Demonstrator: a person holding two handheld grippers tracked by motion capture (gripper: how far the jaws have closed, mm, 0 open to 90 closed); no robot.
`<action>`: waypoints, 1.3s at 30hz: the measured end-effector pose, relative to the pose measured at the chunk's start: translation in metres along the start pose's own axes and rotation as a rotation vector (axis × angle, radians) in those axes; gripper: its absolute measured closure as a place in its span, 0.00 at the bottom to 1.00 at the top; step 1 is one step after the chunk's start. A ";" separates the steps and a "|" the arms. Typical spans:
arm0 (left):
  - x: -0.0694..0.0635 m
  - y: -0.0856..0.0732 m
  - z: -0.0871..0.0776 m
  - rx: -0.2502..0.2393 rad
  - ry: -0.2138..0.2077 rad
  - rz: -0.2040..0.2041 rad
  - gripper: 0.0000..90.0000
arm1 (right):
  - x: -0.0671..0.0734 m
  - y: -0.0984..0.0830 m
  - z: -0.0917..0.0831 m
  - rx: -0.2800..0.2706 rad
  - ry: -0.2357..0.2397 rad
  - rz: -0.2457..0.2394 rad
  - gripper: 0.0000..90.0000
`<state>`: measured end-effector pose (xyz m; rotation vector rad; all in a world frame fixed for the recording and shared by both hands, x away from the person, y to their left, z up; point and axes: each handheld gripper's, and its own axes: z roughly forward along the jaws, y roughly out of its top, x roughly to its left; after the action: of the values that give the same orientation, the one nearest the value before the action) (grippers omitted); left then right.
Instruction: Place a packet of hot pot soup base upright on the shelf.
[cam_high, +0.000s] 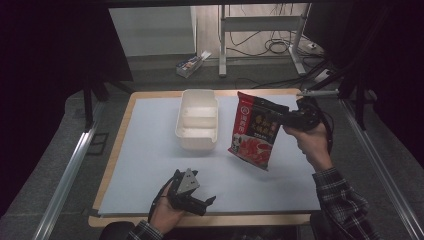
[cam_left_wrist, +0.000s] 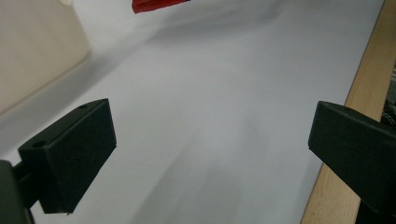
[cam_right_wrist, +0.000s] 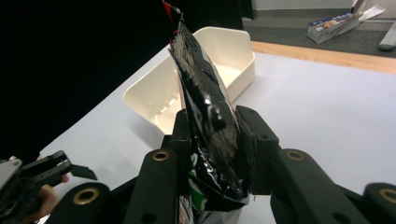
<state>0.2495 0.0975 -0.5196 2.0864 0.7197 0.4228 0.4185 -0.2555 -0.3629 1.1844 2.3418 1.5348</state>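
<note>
We hold the right gripper (cam_high: 285, 119) above the right half of the table (cam_high: 150, 165), toward its far edge, and its jaws are clamped on a red snack bag (cam_high: 254, 131). In the high view the bag hangs clear of the white sheet, tilted, with its top edge pointing to the far side and its lower corner toward us; the jaws pinch it on its right-hand edge, near the top. In the right gripper view the bag (cam_right_wrist: 205, 107) stands edge-on between the two black jaws, squeezed flat where the pads meet it, its dark glossy back turned our way and most of its length rising past the jaw tips.

Just to the left of the bag sits a cream tray (cam_high: 197, 122), with compartments, near the far edge of the table at its middle. The bag does not touch it.

Our left gripper (cam_high: 205, 202) rests low near the near edge of the table, left of centre, well apart from the bag. In the left gripper view its jaws stand wide with nothing between them but the white sheet; a red corner of the bag (cam_left_wrist: 156, 4) shows far off at the top.
</note>
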 end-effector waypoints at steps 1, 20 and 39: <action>0.001 -0.001 -0.002 0.000 0.006 -0.004 0.00 | 0.000 0.002 0.001 0.001 -0.002 -0.002 0.78; 0.004 -0.010 -0.012 -0.003 0.059 -0.037 0.00 | -0.004 0.041 0.037 -0.034 -0.016 0.008 0.77; 0.009 -0.019 -0.023 0.016 0.078 -0.072 0.00 | -0.004 0.090 0.067 -0.089 -0.043 0.018 0.77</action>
<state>0.2380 0.1264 -0.5220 2.0615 0.8438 0.4618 0.5016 -0.1918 -0.3231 1.2092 2.2169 1.5848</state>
